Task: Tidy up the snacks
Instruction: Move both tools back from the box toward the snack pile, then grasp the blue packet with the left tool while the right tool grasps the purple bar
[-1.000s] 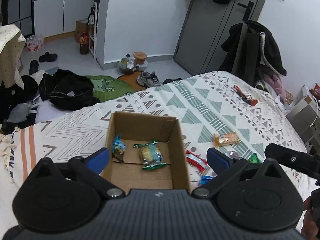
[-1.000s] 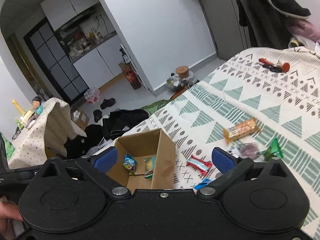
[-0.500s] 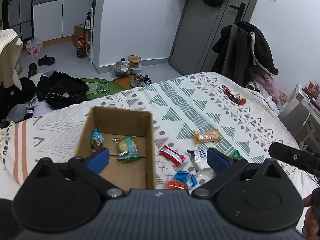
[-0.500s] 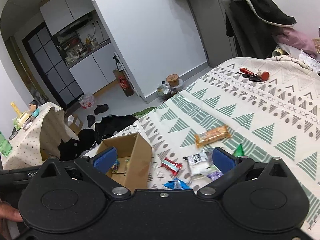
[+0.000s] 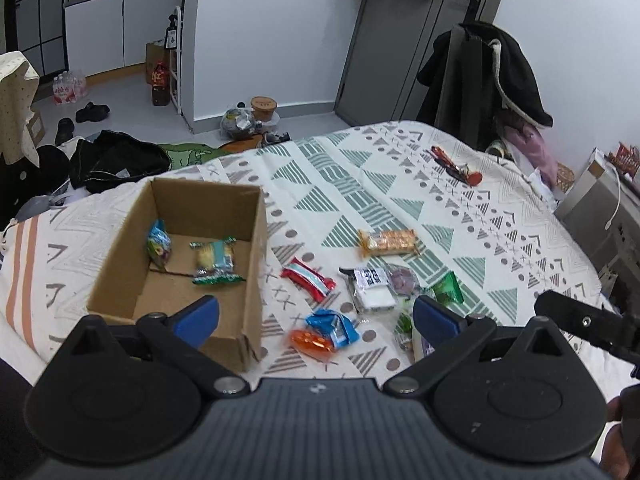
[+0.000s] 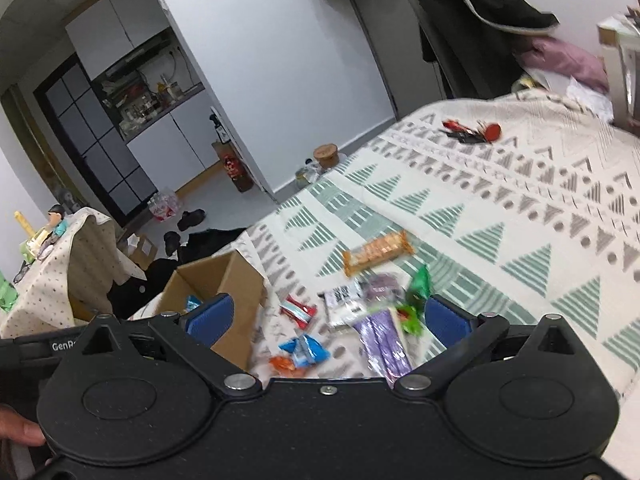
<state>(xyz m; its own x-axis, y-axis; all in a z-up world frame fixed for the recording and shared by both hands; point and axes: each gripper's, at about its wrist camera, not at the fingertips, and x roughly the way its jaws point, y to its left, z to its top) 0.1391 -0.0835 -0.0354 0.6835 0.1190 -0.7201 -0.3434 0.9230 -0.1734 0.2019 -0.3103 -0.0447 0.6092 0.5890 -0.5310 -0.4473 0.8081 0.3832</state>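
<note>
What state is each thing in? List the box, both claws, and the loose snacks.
cardboard box: open, two snacks inside
left claw: open, empty
right claw: open, empty
red snack: on the bedspread, outside the box
orange snack bar: on the bedspread, outside the box

The left gripper hovers with its jaws spread wide, blue pads well apart and nothing between them. The right gripper is likewise held aloft with jaws wide and empty, its body tilted slightly. A hand shows at the lower left edge of the right wrist view, fingers partly visible
</note>
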